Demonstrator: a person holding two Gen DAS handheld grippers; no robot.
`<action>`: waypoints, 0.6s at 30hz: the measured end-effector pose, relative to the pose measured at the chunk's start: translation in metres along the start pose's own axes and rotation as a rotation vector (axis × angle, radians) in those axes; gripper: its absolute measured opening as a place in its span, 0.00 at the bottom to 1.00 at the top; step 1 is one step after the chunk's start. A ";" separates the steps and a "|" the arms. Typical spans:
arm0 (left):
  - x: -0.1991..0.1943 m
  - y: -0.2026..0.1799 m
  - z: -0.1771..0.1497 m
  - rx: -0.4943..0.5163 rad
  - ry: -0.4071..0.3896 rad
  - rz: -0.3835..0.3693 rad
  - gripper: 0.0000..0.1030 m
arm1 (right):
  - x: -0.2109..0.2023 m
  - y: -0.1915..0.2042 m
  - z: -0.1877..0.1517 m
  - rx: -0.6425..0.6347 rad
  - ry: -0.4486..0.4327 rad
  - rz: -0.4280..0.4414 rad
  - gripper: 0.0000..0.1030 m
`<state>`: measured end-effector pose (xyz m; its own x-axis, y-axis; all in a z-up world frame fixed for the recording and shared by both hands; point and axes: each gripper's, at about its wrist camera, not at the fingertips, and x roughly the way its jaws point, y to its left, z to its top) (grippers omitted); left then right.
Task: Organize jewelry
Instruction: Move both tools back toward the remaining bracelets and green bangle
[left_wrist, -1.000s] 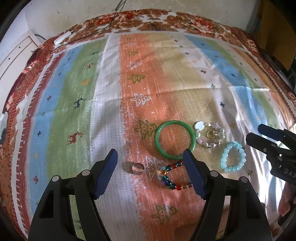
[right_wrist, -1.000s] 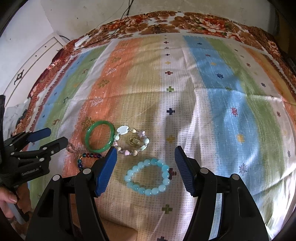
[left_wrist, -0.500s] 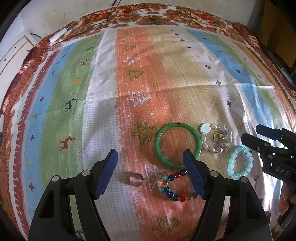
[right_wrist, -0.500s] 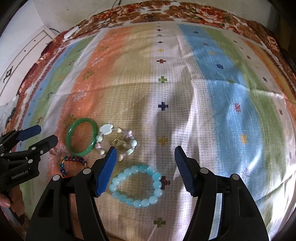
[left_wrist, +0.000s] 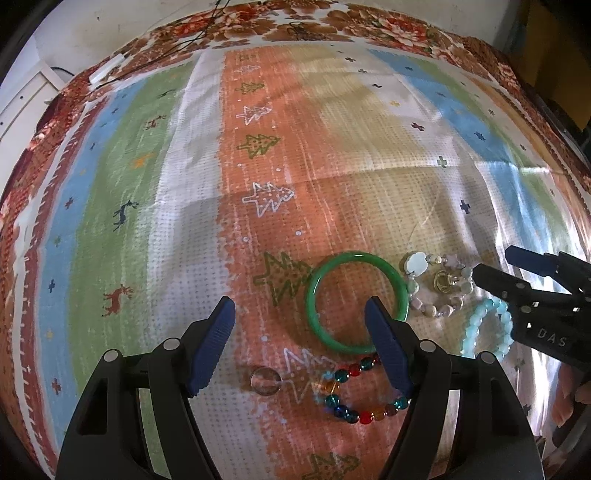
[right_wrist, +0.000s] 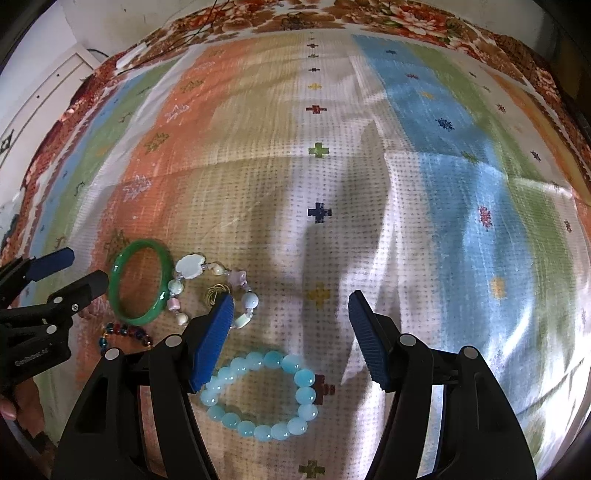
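Several pieces of jewelry lie close together on a striped cloth. A green bangle lies just ahead of my left gripper, which is open and empty. A multicolour bead bracelet and a clear ring lie below the jaws. A pastel charm bracelet with a gold ring lies right of the bangle. My right gripper is open and empty, with a light blue bead bracelet below it. The bangle also shows in the right wrist view.
The cloth covers a table with a floral border at the far edge. A white cabinet stands at the left. Cables lie at the far left corner. The far cloth holds no objects.
Both grippers have moved forward and downward over the cloth, so the jewelry now sits lower and closer in both views. Both stay open. No jewelry has moved.
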<state>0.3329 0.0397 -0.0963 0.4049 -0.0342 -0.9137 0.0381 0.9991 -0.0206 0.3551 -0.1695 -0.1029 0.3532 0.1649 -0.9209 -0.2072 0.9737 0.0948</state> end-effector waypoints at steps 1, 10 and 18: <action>0.001 0.000 0.000 0.002 0.000 -0.002 0.70 | 0.001 0.001 0.001 -0.002 0.002 0.000 0.62; 0.010 0.003 -0.003 0.008 0.021 -0.006 0.70 | 0.012 0.004 0.004 -0.012 0.020 -0.034 0.62; 0.019 0.004 0.002 0.012 0.043 -0.015 0.70 | 0.020 0.009 0.006 -0.034 0.037 -0.076 0.62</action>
<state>0.3425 0.0430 -0.1133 0.3648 -0.0477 -0.9299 0.0554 0.9980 -0.0295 0.3659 -0.1560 -0.1186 0.3348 0.0836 -0.9386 -0.2117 0.9773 0.0116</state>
